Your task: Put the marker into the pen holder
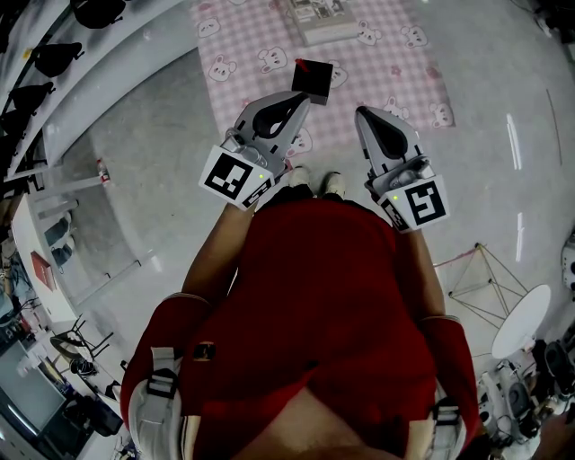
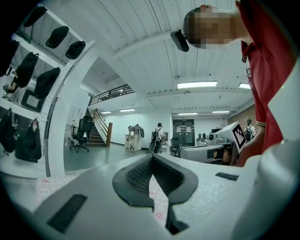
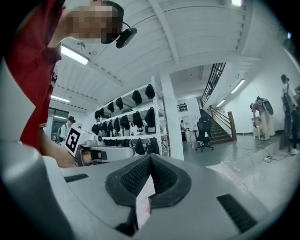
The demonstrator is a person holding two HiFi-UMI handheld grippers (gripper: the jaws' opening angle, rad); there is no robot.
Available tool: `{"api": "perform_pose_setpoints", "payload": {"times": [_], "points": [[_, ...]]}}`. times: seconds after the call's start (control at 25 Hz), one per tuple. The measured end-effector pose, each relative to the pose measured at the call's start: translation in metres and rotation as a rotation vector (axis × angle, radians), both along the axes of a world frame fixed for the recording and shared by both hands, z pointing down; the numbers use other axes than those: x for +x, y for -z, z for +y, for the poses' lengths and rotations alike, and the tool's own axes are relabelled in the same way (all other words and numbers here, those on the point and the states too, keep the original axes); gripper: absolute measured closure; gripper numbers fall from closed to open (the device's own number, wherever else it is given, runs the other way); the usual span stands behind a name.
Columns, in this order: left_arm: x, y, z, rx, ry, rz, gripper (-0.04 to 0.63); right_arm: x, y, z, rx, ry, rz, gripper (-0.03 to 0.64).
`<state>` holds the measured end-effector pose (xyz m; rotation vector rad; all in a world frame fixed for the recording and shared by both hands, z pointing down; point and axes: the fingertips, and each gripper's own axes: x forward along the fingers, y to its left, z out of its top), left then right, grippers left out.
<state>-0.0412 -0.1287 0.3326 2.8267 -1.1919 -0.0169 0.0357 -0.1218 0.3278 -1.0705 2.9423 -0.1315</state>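
A black square container (image 1: pixel 313 80), apparently the pen holder, stands on a pink checked mat (image 1: pixel 260 36) in the head view. I see no marker in any view. My left gripper (image 1: pixel 299 99) is held just short of the container with its jaws shut and nothing between them. Level with it, to the right, my right gripper (image 1: pixel 362 112) is likewise shut and empty. In the left gripper view the left gripper's (image 2: pixel 152 158) ribbed pads meet at the tips. The same shows for the right gripper (image 3: pixel 150 157) in its own view. Both cameras point out into the hall, not at the mat.
A white flat item (image 1: pixel 322 20) lies at the mat's far edge. Shelves with black bags (image 1: pixel 54 56) run along the left. A wire frame (image 1: pixel 481 274) and a round white tabletop (image 1: pixel 521 321) stand at the right. The person's shoes (image 1: pixel 314 182) are at the mat's near edge.
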Motion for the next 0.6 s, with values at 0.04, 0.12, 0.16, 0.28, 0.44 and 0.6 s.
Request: {"api": "perform_pose_setpoints", "payload": {"times": [0.04,0.12,0.16,0.28,0.44,0.6], "points": [[0.0001,0.0002,-0.0001,0.0,0.0,0.0,0.589,0.0004,0.0002,-0.0001,-0.002,-0.002,-0.001,0.62],[-0.0004,0.0006,-0.0005,0.0,-0.001,0.001,0.589,0.0003,0.0005,-0.0005,-0.003,-0.004,-0.001,0.62],[-0.0008,0.0006,-0.0007,0.0,-0.001,0.001,0.589,0.0001,0.0004,-0.0008,-0.003,-0.005,0.0,0.62],[-0.0014,0.0002,-0.0013,-0.001,0.0,0.0,0.589,-0.0003,-0.0004,-0.0013,-0.003,-0.005,0.003,0.62],[-0.0006,0.0003,-0.0017,-0.001,-0.002,0.0,0.589,0.0004,-0.0002,-0.0016,-0.003,-0.006,0.003,0.62],[-0.0011,0.0005,-0.0018,-0.001,-0.002,0.0,0.589,0.0001,0.0003,-0.0017,-0.003,-0.006,0.005,0.62]]}}
